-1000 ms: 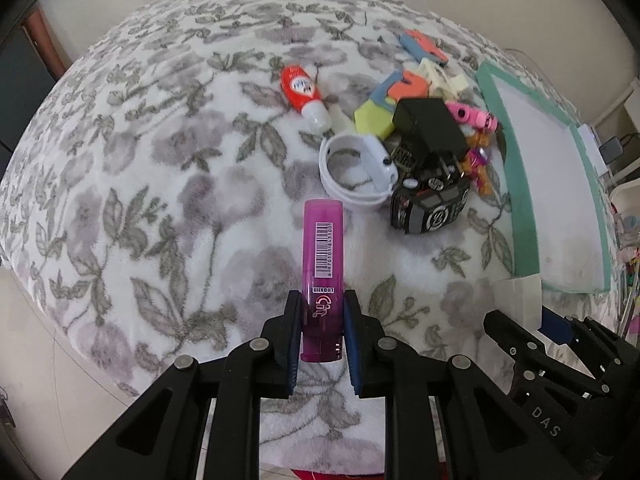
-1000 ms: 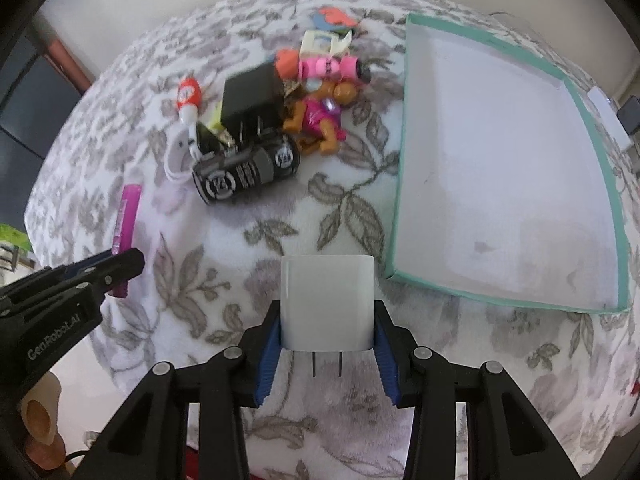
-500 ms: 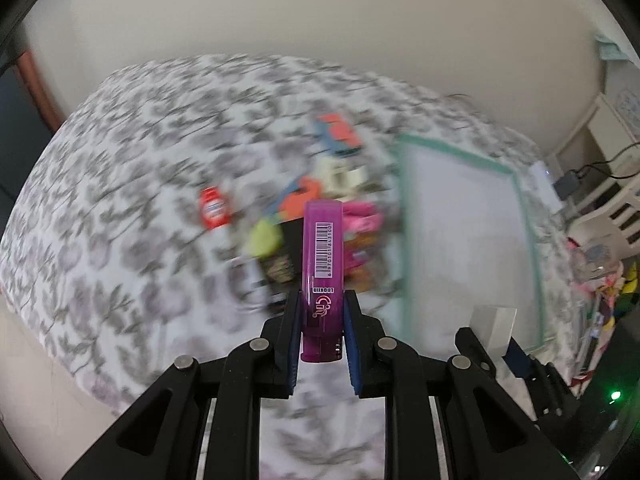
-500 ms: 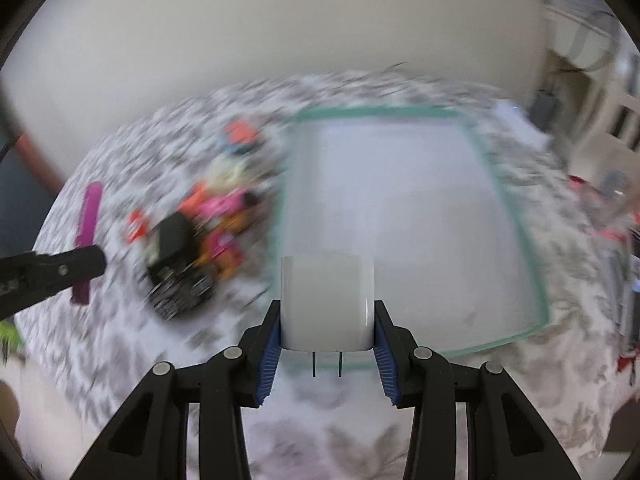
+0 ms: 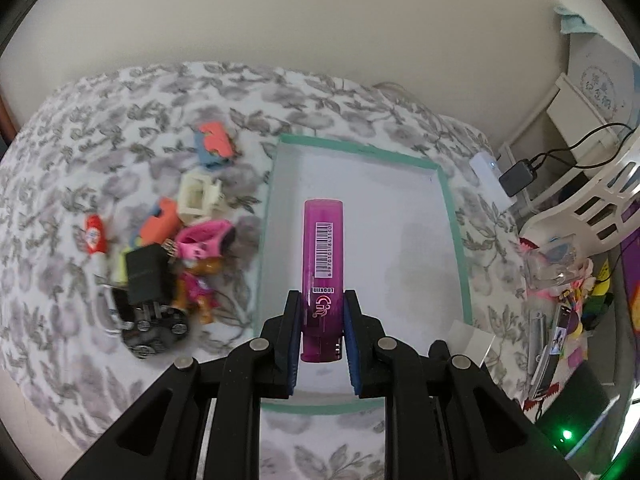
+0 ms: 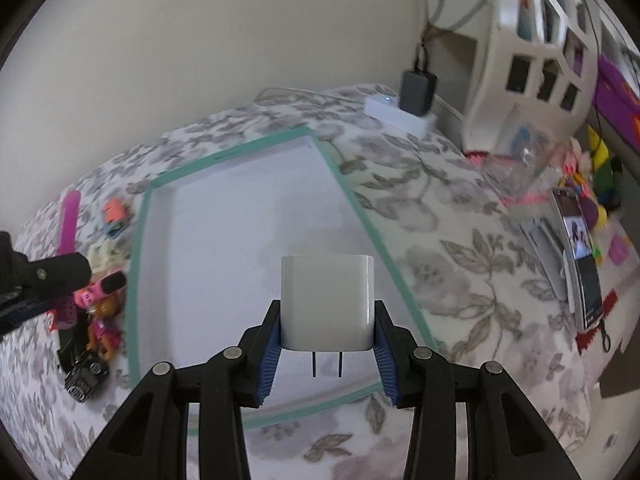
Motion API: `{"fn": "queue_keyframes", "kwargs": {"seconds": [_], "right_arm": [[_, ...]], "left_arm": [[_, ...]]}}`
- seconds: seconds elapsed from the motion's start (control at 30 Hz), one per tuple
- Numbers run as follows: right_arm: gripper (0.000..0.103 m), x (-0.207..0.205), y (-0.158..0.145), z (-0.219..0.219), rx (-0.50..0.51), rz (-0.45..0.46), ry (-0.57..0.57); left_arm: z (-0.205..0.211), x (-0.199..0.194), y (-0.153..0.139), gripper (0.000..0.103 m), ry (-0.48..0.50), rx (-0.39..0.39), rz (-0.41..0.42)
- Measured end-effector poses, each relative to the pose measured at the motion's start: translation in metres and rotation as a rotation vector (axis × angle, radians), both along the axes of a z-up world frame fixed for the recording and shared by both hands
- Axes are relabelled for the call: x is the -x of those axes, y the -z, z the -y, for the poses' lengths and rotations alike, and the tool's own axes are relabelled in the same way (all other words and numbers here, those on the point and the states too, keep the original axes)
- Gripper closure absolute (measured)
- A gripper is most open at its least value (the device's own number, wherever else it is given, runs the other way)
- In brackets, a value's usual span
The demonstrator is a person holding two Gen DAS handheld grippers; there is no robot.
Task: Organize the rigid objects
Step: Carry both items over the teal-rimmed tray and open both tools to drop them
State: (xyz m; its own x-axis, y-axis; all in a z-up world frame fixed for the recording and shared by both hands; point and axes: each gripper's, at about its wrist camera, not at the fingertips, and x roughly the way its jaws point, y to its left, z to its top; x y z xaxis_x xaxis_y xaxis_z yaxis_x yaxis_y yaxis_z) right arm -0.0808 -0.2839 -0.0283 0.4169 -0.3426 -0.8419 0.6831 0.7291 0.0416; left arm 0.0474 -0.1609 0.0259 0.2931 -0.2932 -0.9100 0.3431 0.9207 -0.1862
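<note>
My left gripper (image 5: 321,336) is shut on a magenta highlighter pen (image 5: 322,264), which hangs over the white tray with the green rim (image 5: 454,216). Over the near part of the same tray (image 6: 360,200), my right gripper (image 6: 327,354) is shut on a white plug charger (image 6: 327,300) with its two prongs pointing back at me. The right view also catches the highlighter (image 6: 69,224) and the left gripper's finger (image 6: 48,276) at the far left. The white charger (image 5: 472,338) peeks out at the lower right of the left view.
A heap of small things lies left of the tray on the floral cloth: a black charger (image 5: 145,276), a toy car (image 5: 154,330), a pink toy (image 5: 204,240), foam pieces (image 5: 214,142), a small orange bottle (image 5: 95,234). A white basket (image 6: 532,52), a power strip (image 6: 400,114) and clutter stand right.
Both grippers have swung right and upward, from over the floral cloth beside the heap to over the tray, each still gripping its object. The right one has also rolled.
</note>
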Motion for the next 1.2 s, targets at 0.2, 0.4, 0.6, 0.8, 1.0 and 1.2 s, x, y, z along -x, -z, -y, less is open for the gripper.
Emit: {"fn": "queue_keyframes", "kwargs": {"seconds": [0.2, 0.4, 0.6, 0.8, 1.0, 1.2], "right_arm": [[0.058, -0.001, 0.014, 0.008, -0.036, -0.028, 0.005], [0.058, -0.002, 0.021, 0.009, -0.054, -0.049, 0.006], [0.058, -0.003, 0.024, 0.005, -0.042, -0.071, -0.022], [0.058, -0.004, 0.024, 0.002, -0.039, -0.09, -0.043], [0.058, -0.006, 0.026, -0.001, -0.031, -0.115, -0.06], [0.039, -0.007, 0.023, -0.004, 0.015, -0.114, -0.074]], "left_arm": [[0.015, 0.002, 0.029, 0.082, 0.019, -0.027, -0.001], [0.022, 0.004, 0.047, 0.082, 0.044, -0.089, 0.004], [0.019, 0.003, 0.058, 0.082, 0.048, -0.096, -0.013], [0.015, 0.0, 0.066, 0.08, 0.044, -0.108, -0.029], [0.011, 0.003, 0.063, 0.05, 0.049, -0.089, -0.034], [0.008, 0.006, 0.051, 0.034, 0.056, -0.087, 0.003]]}}
